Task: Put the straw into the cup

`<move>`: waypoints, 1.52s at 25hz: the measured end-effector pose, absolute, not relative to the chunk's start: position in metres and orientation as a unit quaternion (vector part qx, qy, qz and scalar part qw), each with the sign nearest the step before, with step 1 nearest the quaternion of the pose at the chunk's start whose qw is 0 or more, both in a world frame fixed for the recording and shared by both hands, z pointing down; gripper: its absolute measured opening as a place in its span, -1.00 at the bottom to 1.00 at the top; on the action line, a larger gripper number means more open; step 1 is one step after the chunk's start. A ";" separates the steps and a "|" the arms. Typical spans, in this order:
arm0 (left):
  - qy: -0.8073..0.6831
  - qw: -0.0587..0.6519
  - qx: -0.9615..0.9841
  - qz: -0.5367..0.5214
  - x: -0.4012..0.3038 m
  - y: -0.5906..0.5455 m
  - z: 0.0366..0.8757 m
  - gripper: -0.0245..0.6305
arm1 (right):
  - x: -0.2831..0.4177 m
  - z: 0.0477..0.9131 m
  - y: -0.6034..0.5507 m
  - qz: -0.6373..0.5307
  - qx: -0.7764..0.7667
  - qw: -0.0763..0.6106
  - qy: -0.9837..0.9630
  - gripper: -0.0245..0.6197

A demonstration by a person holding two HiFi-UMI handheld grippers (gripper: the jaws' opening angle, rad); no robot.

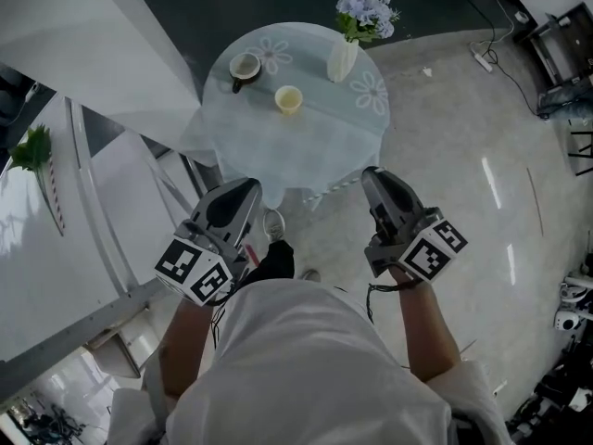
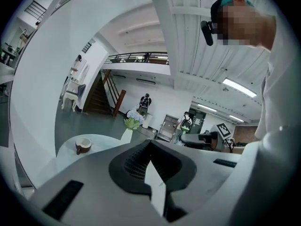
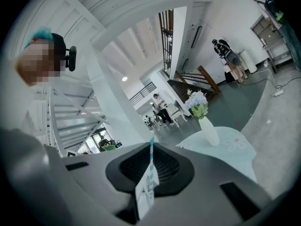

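Far left: green plant [image 1: 32, 146] on a white ledge. Left gripper [image 1: 243, 193] held out in front of the person, level, tip at the near edge of the round table [image 1: 278, 156]. Its jaws are pressed together on a white paper slip [image 2: 154, 182] that stands up between them. On the table's pale cloth, left to right: brown cup [image 1: 246, 67] on a saucer at far left, yellow cup [image 1: 288, 99] nearer the middle, white vase [image 1: 342, 60] of pale blue flowers [image 1: 366, 9] at far right. The three stand apart. Right gripper [image 1: 375, 179] is level with the left one, tip also at the near table edge. Its jaws are clamped on the straw [image 3: 150, 159], which is teal-striped and sticks up from the jaws with a bit of white paper beside it. The straw is well apart from the yellow cup, on the table's near side. Glossy floor to the right.
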State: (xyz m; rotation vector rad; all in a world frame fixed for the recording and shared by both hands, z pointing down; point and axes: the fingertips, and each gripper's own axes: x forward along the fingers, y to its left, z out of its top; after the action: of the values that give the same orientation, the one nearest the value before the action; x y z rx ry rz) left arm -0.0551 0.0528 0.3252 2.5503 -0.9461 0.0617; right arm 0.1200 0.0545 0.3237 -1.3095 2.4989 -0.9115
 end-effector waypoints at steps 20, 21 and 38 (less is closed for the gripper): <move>-0.356 0.221 0.908 0.025 -0.087 -0.019 0.347 -0.86 | 0.084 0.330 -0.033 -0.313 -0.444 0.076 0.836 -0.82; -0.357 0.221 0.907 0.027 -0.088 -0.020 0.347 -0.86 | 0.084 0.330 -0.035 -0.314 -0.445 0.076 0.835 -0.82; -0.402 0.204 0.891 0.058 -0.076 -0.064 0.357 -0.86 | 0.102 0.334 -0.090 -0.316 -0.416 0.068 0.850 -0.82</move>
State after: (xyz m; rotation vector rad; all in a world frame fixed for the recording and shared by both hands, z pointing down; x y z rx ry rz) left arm -0.0758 -0.0641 0.3567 2.4857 -1.1208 0.1612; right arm 0.1020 -0.0902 0.3344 -1.2541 2.5607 -0.9512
